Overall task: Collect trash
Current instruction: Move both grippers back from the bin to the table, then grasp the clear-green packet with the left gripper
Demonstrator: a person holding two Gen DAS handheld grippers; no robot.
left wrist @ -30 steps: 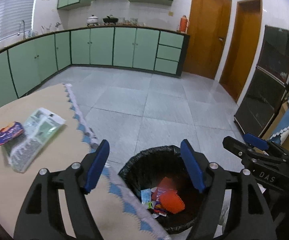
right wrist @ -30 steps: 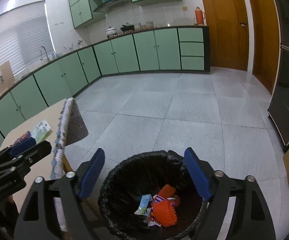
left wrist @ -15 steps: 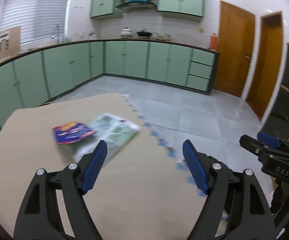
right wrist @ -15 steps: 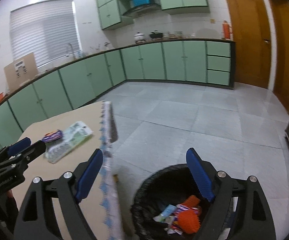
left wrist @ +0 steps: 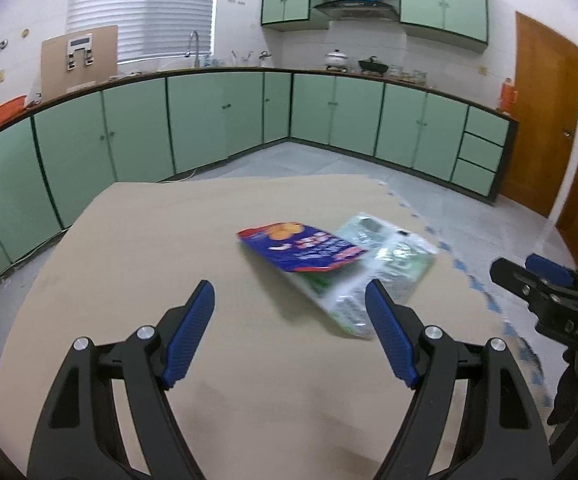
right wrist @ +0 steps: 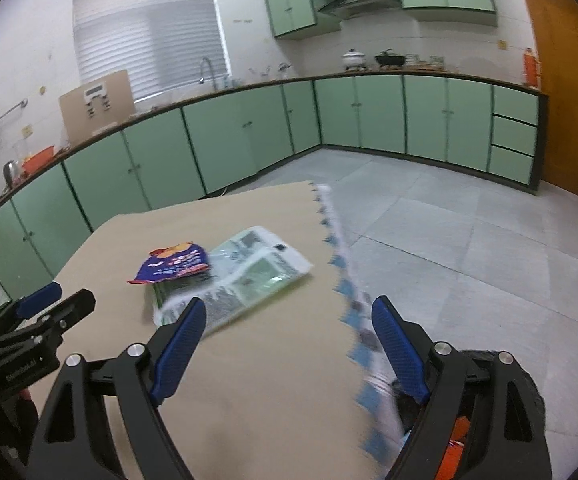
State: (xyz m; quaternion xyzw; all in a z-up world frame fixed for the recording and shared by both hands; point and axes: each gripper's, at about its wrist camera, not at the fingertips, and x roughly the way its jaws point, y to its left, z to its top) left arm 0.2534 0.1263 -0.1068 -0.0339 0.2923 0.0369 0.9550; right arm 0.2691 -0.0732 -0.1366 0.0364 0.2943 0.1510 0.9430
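Note:
A blue snack bag (left wrist: 303, 246) (right wrist: 175, 266) lies on the tan-clothed table (left wrist: 169, 248), partly on top of a clear green-and-white wrapper (left wrist: 373, 276) (right wrist: 249, 272). My left gripper (left wrist: 291, 332) is open and empty, just short of both wrappers. My right gripper (right wrist: 289, 346) is open and empty too, over the table's right edge, its left finger near the wrapper's near end. A black-lined trash bin (right wrist: 525, 404) with orange scraps sits low at the right behind that gripper. Each gripper shows at the side of the other's view.
Green floor cabinets (left wrist: 209, 120) run along the far walls under a counter with a sink and pots. Grey tiled floor (right wrist: 449, 232) lies to the right of the table, and brown doors (left wrist: 545, 116) stand beyond. The tablecloth's blue-patterned hem (right wrist: 345, 276) hangs off the table's edge.
Both grippers have swung left from above the trash bin to over the table. The two wrappers now sit near the middle of both views, and the bin has slipped to the right view's corner.

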